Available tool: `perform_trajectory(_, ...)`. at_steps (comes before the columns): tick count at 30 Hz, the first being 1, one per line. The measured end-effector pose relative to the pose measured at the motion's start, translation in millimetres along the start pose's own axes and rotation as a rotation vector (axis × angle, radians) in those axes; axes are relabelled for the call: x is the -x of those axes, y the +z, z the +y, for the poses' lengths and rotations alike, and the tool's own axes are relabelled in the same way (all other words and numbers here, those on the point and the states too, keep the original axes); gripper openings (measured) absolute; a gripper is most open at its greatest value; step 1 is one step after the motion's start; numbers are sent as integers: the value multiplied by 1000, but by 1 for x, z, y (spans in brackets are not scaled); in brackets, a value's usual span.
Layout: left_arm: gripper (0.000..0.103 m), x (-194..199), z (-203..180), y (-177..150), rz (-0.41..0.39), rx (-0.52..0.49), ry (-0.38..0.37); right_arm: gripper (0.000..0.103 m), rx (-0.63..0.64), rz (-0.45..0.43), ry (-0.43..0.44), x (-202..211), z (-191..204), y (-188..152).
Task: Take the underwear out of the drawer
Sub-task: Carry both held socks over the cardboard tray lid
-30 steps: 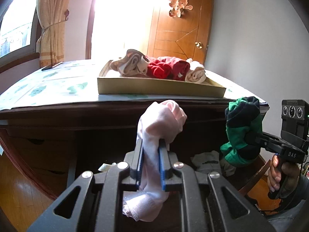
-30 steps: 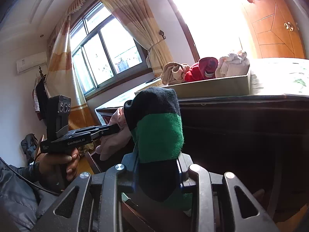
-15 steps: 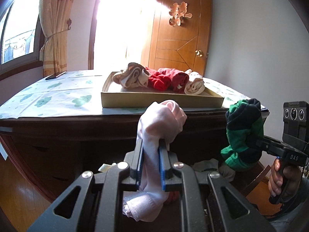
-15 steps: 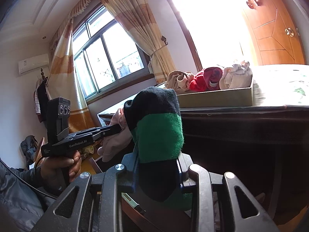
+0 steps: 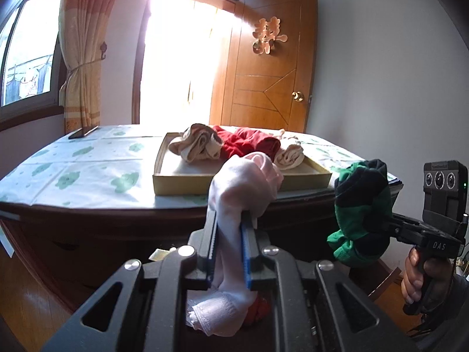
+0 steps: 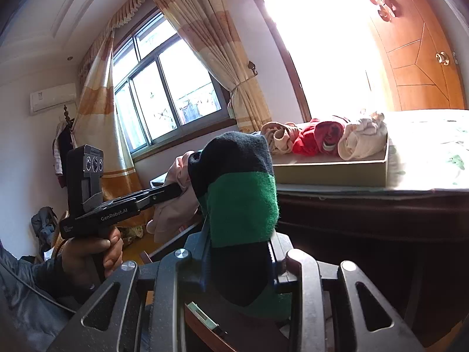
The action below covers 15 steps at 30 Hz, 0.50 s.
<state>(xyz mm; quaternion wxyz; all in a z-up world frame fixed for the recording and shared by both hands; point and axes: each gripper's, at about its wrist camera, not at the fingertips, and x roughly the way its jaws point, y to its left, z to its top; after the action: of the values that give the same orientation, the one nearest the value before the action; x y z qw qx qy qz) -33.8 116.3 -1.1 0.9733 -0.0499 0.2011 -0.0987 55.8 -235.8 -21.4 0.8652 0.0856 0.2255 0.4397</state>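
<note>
**Lighting and picture quality**

Daylight is flooding through the doorway (image 5: pixel 181 58), blowing out to white glare; the window (image 6: pixel 164 94) is adding softer light; the table front (image 5: pixel 102 234) is lying in deep shadow; fisheye distortion is bending walls and curtain (image 5: pixel 79 58) near the edges; corners are vignetting black; focus is holding sharp.

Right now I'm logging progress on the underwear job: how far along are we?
Done: three rolled pieces, beige, red and cream, lie in the shallow box on the tabletop. In hand: the left gripper clamps a pink piece; the right gripper clamps a green-and-black piece, both held near table height. Left: setting both down.
</note>
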Motion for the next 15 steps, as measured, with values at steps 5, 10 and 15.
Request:
perform_trajectory(5,12,-1,-4,13,-4,-8,-13,32,-5,-3,-5,-2,-1,14)
perform_trajectory(10,12,-5,-7,25,-7,-14,-29,32,-11,-9,-11,0,-3,28)
perform_trajectory(15,12,-11,-7,39,-8,-12,-42,32,-29,-16,-20,3,-9,40)
